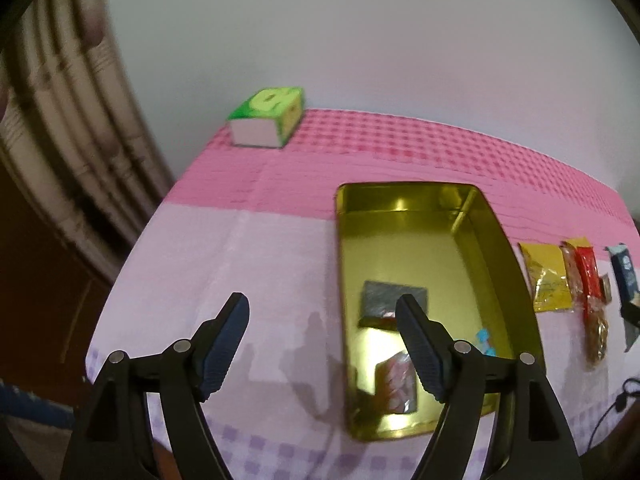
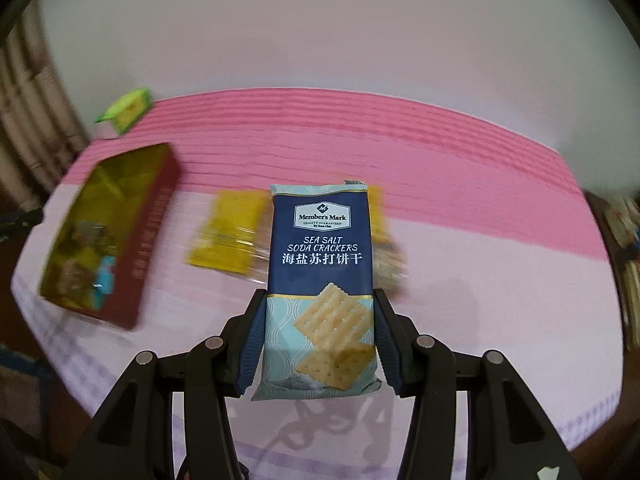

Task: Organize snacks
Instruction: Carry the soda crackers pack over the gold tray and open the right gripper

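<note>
A gold tin box (image 1: 496,248) stands open on the pink and lilac tablecloth, with a dark packet (image 1: 384,296), a pinkish wrapped snack (image 1: 396,384) and a small blue piece (image 1: 484,340) inside. My left gripper (image 1: 322,308) hangs open above the tin's near left side, nothing between its fingers. My right gripper (image 2: 318,300) is shut on a blue soda cracker pack (image 2: 320,264), held upright above the table. The tin (image 2: 132,240) shows red outer walls at the left of the right wrist view. Yellow packets (image 2: 224,240) lie blurred behind the pack.
A green tissue box (image 1: 268,120) sits at the table's far left corner. Right of the tin lie a yellow packet (image 1: 548,280), a red-wrapped snack (image 1: 590,300) and a dark blue pack (image 1: 624,276). A cable (image 1: 616,404) trails at the near right edge. Books (image 2: 628,264) stand beyond the table's right side.
</note>
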### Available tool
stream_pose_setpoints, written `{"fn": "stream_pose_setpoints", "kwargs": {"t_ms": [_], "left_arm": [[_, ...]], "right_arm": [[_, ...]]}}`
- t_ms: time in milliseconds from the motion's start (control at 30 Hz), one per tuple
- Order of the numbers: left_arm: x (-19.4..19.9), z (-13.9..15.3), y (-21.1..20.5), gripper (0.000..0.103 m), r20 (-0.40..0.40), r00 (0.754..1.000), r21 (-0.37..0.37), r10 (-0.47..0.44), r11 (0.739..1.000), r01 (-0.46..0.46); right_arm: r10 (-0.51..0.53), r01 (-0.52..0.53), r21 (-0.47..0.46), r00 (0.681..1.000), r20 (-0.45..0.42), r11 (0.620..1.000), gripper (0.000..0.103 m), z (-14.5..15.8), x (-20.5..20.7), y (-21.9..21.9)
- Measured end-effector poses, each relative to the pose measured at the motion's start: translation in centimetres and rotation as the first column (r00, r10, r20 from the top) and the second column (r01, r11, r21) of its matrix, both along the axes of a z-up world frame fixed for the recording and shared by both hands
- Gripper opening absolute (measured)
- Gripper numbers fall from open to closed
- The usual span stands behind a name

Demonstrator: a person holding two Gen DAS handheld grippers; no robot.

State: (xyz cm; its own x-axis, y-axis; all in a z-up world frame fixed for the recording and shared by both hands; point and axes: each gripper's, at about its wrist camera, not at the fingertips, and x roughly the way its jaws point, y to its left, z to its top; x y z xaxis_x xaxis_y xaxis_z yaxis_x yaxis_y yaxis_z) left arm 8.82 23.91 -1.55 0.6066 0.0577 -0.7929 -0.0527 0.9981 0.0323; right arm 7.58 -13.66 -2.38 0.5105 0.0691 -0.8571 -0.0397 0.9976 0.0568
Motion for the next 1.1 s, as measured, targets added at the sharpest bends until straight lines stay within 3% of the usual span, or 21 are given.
{"fn": "stream_pose_setpoints", "kwargs": {"t_ms": [267, 500, 800, 1100], "left_arm": [[-2.7, -0.7, 4.1, 0.076, -0.026, 0.994, -0.067, 0.111, 0.991, -0.112], [-3.4, -1.2, 5.0, 0.076, -0.043, 0.99, -0.091, 0.136, 0.986, -0.14], [-3.5, -1.3, 6.1, 0.076, -0.049, 0.985, -0.139, 0.167, 0.975, -0.172], [-3.2, -1.5, 6.1, 0.076, -0.055, 0.984, -0.136, 0.168, 0.975, -0.174]], "right_arm": [[0.177, -0.178, 0.032, 0.984, 0.017, 0.984, 0.046, 1.4, 2.8, 9.9], [0.26, -0.259, 0.043, 0.966, -0.012, 0.965, 0.046, 0.3, 5.0, 16.6], [0.277, -0.277, 0.004, 0.959, -0.066, 0.961, 0.046, -2.2, 7.0, 20.2], [0.26, -0.266, -0.028, 0.956, -0.133, 0.964, 0.046, -4.3, 7.8, 21.7]]}}
